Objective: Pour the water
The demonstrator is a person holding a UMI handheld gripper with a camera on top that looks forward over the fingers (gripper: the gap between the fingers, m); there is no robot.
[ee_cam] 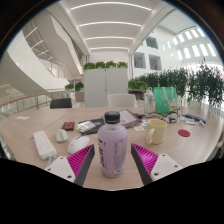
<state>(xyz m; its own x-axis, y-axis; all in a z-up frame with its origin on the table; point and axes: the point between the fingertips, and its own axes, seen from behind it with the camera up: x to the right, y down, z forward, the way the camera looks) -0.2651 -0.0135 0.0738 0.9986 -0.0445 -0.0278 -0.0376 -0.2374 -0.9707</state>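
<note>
The claw [112, 160] is clamped on a bottle [112, 146] with a dark cap; both pink pads [144, 156] press its sides. Just beyond it on the table [185, 142] stands a yellow cup [156, 131]. A white phone [45, 146] lies to the left.

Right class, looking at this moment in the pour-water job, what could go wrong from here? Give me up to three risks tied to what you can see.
1. The clear plastic bottle with pale purple liquid and a black cap stands between the claw pads; the black cap looks on, so tilting now would pour nothing.
2. The pale yellow mug sits beyond the fingers to one side, so a swing could miss it.
3. The white remote-like device and dark flat items lie nearby; spills may reach them.
</note>
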